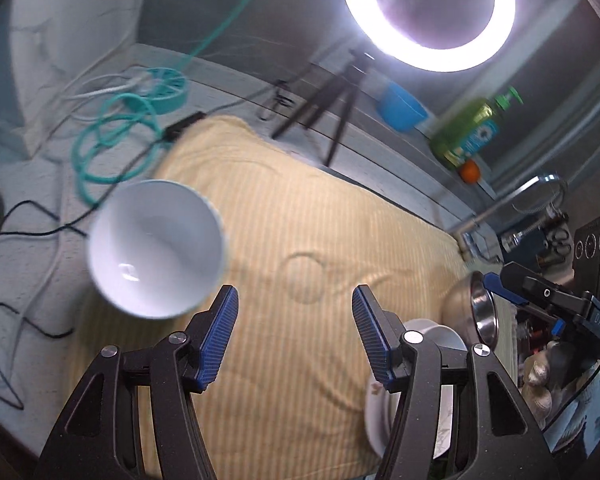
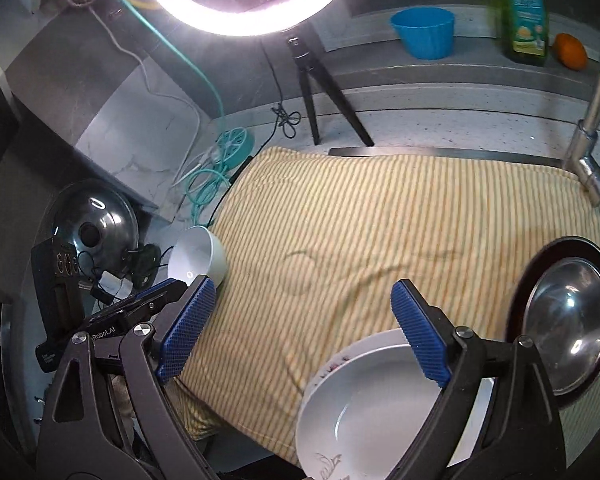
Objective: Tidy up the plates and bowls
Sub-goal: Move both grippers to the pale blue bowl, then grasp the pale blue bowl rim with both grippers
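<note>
A white bowl sits at the left edge of the yellow striped cloth; it also shows in the right wrist view. My left gripper is open and empty, just right of the bowl. My right gripper is open and empty above the cloth. White plates lie stacked under its right finger, and they show in the left wrist view. A steel bowl sits in a dark plate at the right.
A ring light on a tripod stands behind the cloth. A blue cup, soap bottle and orange sit on the back ledge. A faucet is at right; cables and a pot lid at left.
</note>
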Demonstrator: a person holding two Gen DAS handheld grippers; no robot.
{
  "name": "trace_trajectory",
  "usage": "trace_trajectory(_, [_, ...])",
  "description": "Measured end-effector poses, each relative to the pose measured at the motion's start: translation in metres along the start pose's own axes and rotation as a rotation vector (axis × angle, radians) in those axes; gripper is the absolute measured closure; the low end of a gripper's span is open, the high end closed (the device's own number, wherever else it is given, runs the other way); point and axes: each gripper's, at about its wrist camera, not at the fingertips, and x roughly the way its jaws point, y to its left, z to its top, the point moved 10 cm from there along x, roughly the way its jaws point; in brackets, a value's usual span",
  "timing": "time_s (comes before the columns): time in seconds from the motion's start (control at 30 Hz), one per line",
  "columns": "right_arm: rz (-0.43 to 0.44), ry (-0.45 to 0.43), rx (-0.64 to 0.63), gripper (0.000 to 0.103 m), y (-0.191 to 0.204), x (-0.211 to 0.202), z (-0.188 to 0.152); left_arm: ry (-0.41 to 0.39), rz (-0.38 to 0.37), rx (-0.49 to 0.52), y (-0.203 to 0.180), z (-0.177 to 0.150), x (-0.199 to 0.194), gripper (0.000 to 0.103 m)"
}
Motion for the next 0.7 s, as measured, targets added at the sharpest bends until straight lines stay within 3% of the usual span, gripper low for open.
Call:
trace_trajectory(0.27, [0.073,0.063,-0.05,0.011,0.055,0.05,0.003,-0.056,0.075,-0.113,0.072,0.009,-0.019,0.048])
trace_trajectory(0.33, [0.084,0.084,-0.054,0.012,0.064,0.063,0.002,-0.052,0.078,-0.148,0.086,0.01,-0.017,0.053])
trace_trajectory(0.43, [0.105,0.132,-0.053,0.023,0.077,0.088,-0.003,-0.032,0.055,-0.217,0.106,0.009,-0.011,0.064])
trace_trajectory(0.7, [0.131,0.239,-0.047,0.045,0.1,0.143,-0.017,-0.003,0.019,-0.282,0.128,0.011,0.005,0.072])
